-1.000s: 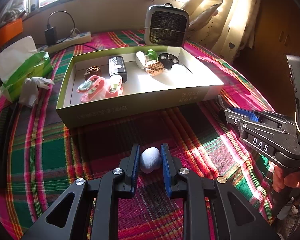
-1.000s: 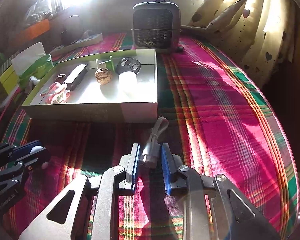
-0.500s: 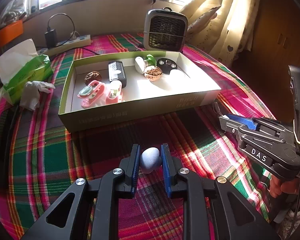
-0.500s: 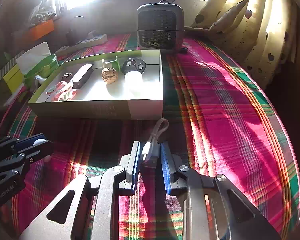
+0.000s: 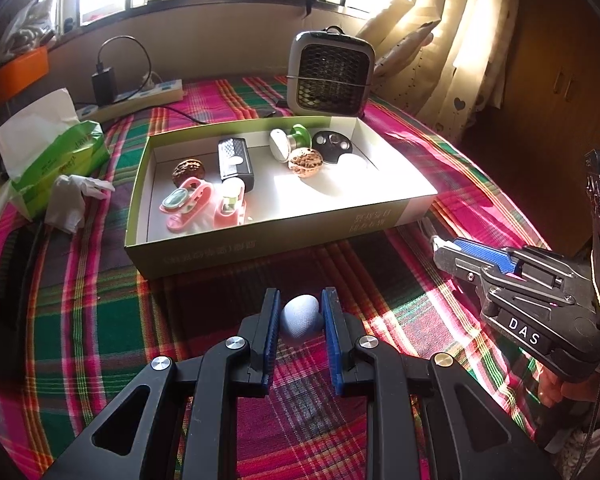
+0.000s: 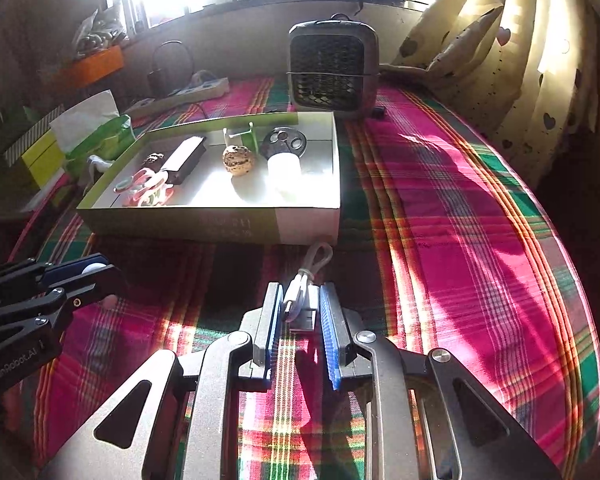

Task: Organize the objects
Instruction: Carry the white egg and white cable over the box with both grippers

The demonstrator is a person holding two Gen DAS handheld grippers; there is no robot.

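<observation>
I see a surface (image 5: 100,320) covered with a plaid cloth of magenta, green and red, sunlit in bands. An open shallow cardboard box (image 5: 260,246) with olive-green outer walls lies directly on it near the middle. Behind the box stands a small grey fan heater (image 5: 330,76) with a black mesh front. Toward the far left corner lies a white power strip (image 5: 140,98) carrying a black plug. A green tissue pack (image 5: 60,160) sits at the left edge, with a crumpled white tissue (image 5: 74,200) just beside it.

Pink-green-red plaid cloth (image 5: 100,320); olive-green, white-lined box (image 5: 236,252); pale blue egg (image 5: 300,315); 2 pink clips (image 5: 188,204); cream heart-dotted curtain (image 5: 452,48).
</observation>
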